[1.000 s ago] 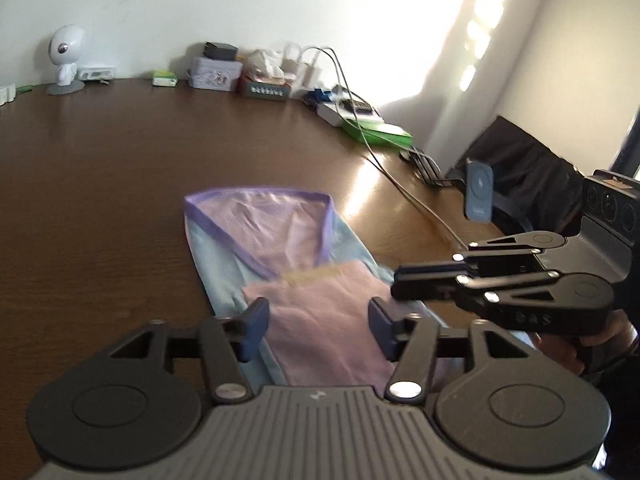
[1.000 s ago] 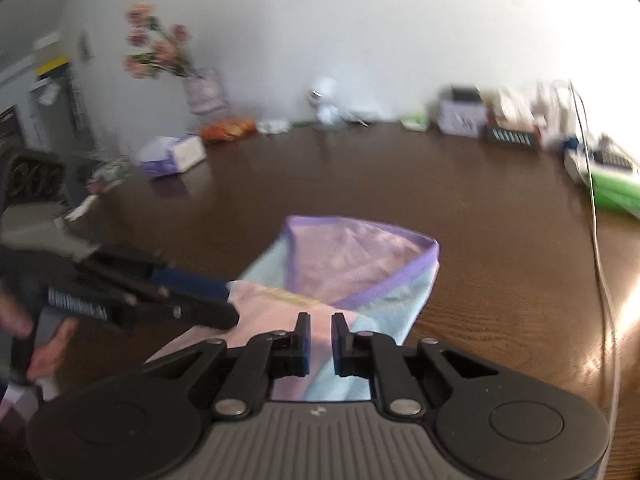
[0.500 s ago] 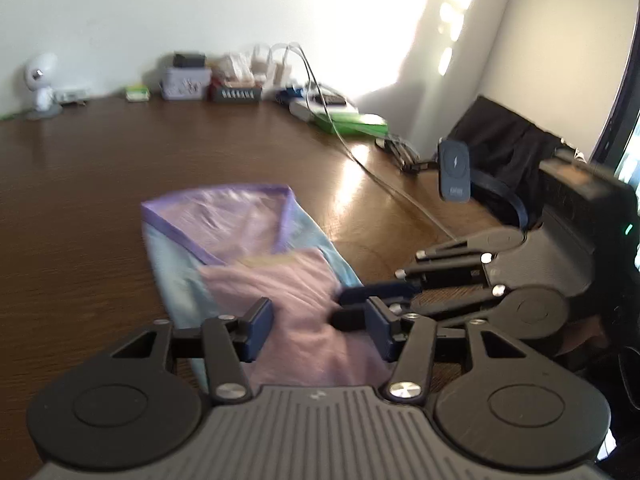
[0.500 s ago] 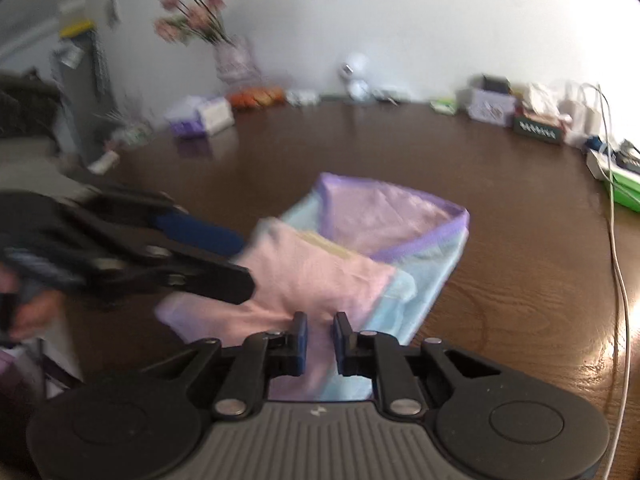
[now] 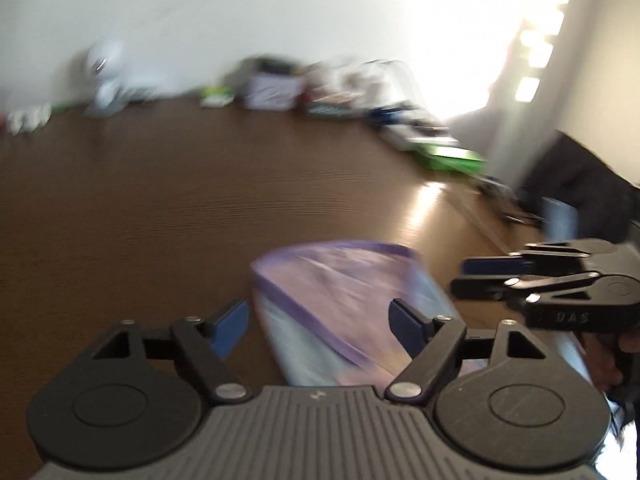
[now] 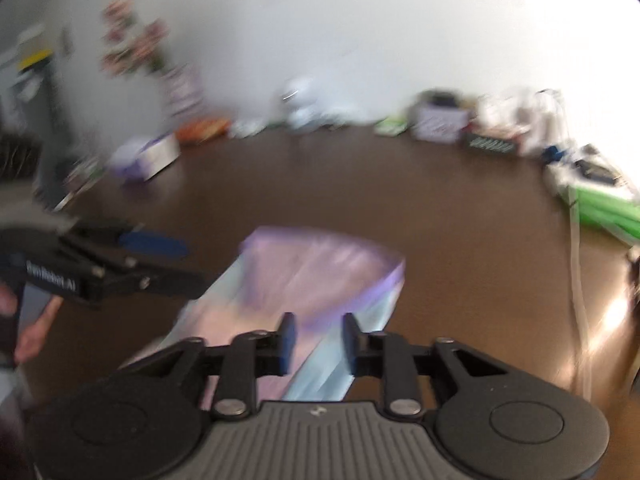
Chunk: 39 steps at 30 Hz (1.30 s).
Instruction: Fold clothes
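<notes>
A folded garment (image 5: 344, 300), pale blue and pink with a purple trim, lies on the brown wooden table (image 5: 160, 208). Both views are motion-blurred. My left gripper (image 5: 318, 322) is open and empty, held just above the garment's near end. My right gripper (image 6: 316, 338) is open and empty, with the garment (image 6: 316, 276) lying under and beyond its fingers. The right gripper also shows at the right of the left wrist view (image 5: 492, 276). The left gripper shows at the left of the right wrist view (image 6: 160, 256).
Boxes, chargers and cables (image 5: 328, 96) line the table's far edge by the wall. A green item (image 5: 448, 156) and a white cable (image 6: 576, 280) lie at the right. A flower vase (image 6: 180, 84) and a tissue box (image 6: 148, 156) stand at the far left. A dark chair (image 5: 580, 184) stands beyond the right edge.
My right gripper has opened from shut. Both grippers have pulled back from the garment, which now lies flat on the table with its pink flap no longer seen on top.
</notes>
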{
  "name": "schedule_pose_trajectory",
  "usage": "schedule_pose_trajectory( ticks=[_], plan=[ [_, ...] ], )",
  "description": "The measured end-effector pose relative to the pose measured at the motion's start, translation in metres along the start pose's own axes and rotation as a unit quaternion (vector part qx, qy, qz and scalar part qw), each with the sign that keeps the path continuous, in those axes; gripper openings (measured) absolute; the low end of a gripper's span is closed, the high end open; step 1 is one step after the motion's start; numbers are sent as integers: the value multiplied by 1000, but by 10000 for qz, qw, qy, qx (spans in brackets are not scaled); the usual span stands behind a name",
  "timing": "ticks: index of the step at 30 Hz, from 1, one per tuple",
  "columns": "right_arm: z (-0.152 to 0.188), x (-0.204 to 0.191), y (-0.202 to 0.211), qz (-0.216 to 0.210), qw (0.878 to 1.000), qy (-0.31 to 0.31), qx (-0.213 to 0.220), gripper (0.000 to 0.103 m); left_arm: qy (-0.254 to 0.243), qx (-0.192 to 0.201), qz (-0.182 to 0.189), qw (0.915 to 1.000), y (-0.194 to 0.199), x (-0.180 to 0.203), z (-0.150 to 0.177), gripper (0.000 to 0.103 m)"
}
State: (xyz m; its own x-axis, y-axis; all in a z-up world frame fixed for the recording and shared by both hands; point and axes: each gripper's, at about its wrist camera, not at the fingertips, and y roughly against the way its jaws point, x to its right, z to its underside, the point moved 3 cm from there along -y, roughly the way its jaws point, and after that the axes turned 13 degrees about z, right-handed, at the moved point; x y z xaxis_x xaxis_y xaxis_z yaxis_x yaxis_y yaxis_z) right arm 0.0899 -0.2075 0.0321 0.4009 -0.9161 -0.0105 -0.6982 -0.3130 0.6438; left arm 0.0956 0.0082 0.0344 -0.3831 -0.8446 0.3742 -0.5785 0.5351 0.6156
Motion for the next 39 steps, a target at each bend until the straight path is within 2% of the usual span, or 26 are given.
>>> schedule_pose_trajectory(
  ticks=[1,3,5,6,7,8,11,15,19,21,23,25,27,28,29,31,32,34,35,36,39],
  plan=[
    [-9,6,-17,124,9997,-116,-149,31,78,-64,-83,9999,-10,-9,-6,63],
    [-21,12,-48,263,9985,-230,-413,29,168,-129,-130,9997,-24,-21,-11,54],
    [-27,12,-66,330,9980,-210,-490,26,207,-153,-92,9996,-34,-29,-13,29],
    [-27,12,-72,330,9979,-206,-511,23,191,-141,-38,9997,-34,-32,-12,21],
    [-26,10,-76,338,9977,-200,-556,14,204,-121,-49,9997,-34,-33,-11,6],
    [-24,9,-77,362,9976,-171,-569,4,240,-97,-42,9997,-32,-34,-9,4],
    [-20,11,-66,230,9985,-185,-460,2,147,298,87,9994,-11,-24,-5,3],
    [-14,12,-13,-121,9999,-46,29,2,-380,748,176,9963,40,17,11,3],
    [16,8,44,-268,9990,263,226,2,-984,638,-336,9925,62,60,61,4],
    [40,3,60,-307,9989,345,109,2,-1008,499,-372,9930,63,70,89,6],
    [67,-4,71,-332,9979,552,-67,2,-764,317,-279,9962,64,69,106,10],
    [83,-9,81,-444,9965,672,-225,3,-553,316,-108,9979,76,67,107,14],
    [81,-8,98,-553,9961,683,-32,6,-376,367,36,9986,89,66,105,27],
    [77,-7,105,-604,9961,635,120,12,-392,561,22,9976,95,67,98,40],
    [69,-6,109,-653,9960,537,291,21,-417,726,26,9965,99,69,90,44],
    [56,-8,101,-721,9957,387,431,22,-507,864,132,9949,91,75,76,44],
    [50,-9,93,-749,9956,321,459,22,-540,776,196,9953,80,78,73,44],
    [48,-16,67,-702,9970,211,266,17,-638,402,220,9969,51,82,75,42],
    [51,-23,53,-660,9975,232,103,13,-668,172,143,9975,40,80,80,36],
    [55,-30,46,-679,9972,319,-4,13,-672,-8,84,9977,32,77,86,36],
    [74,-42,47,-892,9942,594,-121,15,-373,115,128,9992,41,60,102,51]
  ],
)
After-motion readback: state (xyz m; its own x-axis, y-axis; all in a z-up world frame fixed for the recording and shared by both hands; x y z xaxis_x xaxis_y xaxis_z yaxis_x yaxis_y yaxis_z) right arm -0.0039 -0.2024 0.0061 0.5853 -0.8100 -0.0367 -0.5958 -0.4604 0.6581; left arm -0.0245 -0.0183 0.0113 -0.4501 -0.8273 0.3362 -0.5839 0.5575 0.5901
